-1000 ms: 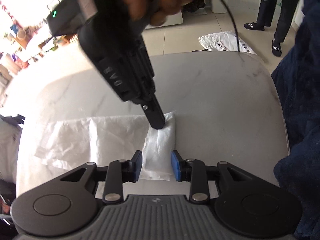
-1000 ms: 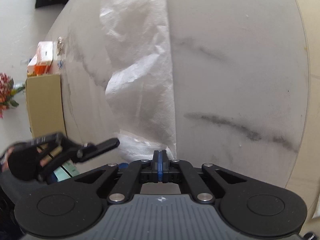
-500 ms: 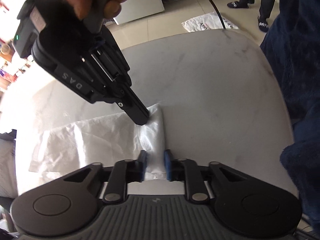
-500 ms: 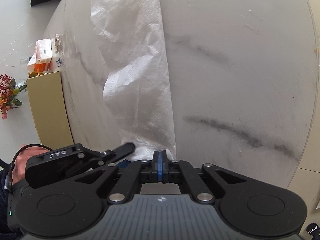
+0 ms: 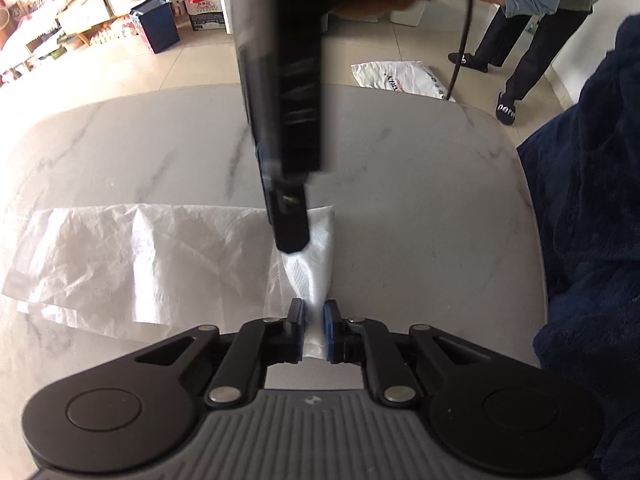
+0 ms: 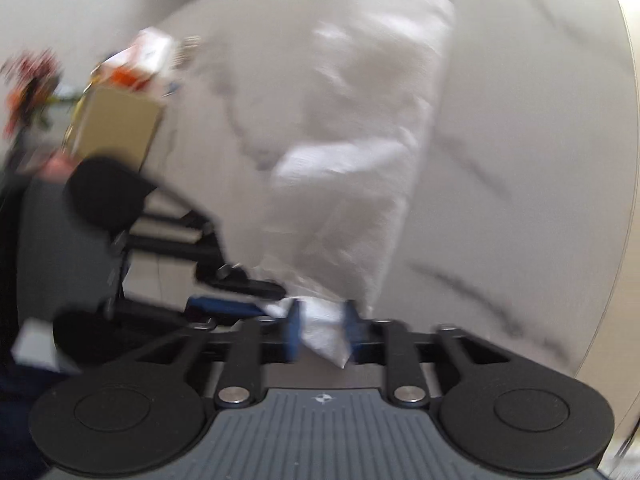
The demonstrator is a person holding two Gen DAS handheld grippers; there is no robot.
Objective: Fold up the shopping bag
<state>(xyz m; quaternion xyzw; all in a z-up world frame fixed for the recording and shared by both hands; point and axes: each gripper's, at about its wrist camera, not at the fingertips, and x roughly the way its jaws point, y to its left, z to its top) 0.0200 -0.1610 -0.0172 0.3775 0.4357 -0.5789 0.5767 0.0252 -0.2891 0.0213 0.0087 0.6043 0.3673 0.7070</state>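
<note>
A white crinkled shopping bag point(image 5: 140, 264) lies flat on the marble table point(image 5: 420, 208), its right end folded into a narrow strip. My left gripper point(image 5: 314, 328) is shut on the near end of that strip, blue pads pressing it. My right gripper point(image 5: 292, 240) comes down from above onto the strip's far end. The right wrist view is blurred by motion. There, the right gripper point(image 6: 322, 330) has its jaws opening, pads apart, with a corner of the bag point(image 6: 352, 168) loose between them. The left gripper point(image 6: 240, 298) shows at its left.
A dark blue fleece sleeve point(image 5: 592, 220) fills the right side. On the floor beyond the table lie a printed white bag point(image 5: 400, 78) and a blue box point(image 5: 156, 28); a person point(image 5: 532, 12) stands there. A cardboard box point(image 6: 116, 128) sits beside the table.
The left gripper's jaws closed onto the folded strip. The right gripper, shut before, has parted its jaws, lifted and rolled, and its view has gone blurry.
</note>
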